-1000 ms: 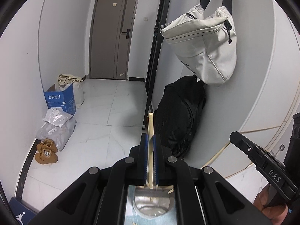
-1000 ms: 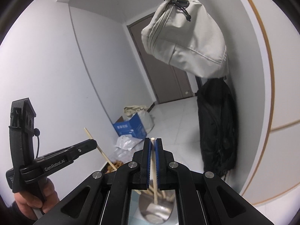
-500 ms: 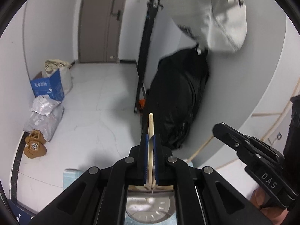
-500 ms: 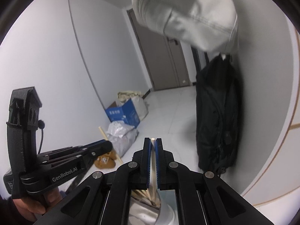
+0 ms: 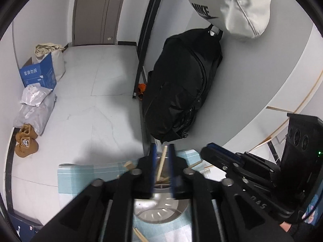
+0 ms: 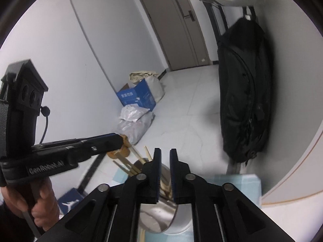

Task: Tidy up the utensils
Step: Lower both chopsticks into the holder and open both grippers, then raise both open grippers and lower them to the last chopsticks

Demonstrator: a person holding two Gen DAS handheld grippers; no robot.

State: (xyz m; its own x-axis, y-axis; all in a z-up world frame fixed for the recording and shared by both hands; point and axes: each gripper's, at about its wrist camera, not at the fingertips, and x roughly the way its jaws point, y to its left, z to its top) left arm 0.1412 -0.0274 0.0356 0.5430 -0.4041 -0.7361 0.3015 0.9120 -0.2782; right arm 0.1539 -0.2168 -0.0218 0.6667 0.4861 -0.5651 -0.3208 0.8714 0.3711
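My left gripper hovers over a steel utensil holder, and its jaws are opening. A wooden chopstick leans loose in the gap, its lower end down in the holder. My right gripper is above the same steel holder, its jaws opening too, with nothing gripped between them. Several wooden chopsticks stand tilted in the holder just behind its fingers. Each gripper shows in the other's view: the right gripper and the left gripper, held by a hand.
The holder stands on a pale blue mat; a loose chopstick lies on it near me. Beyond are a black backpack, a hanging white bag, a blue box, grey parcels and brown shoes.
Both grippers sank and tipped down toward the holder. Their jaws, shut on a chopstick each earlier, have parted; the right one's chopstick is gone from its jaws.
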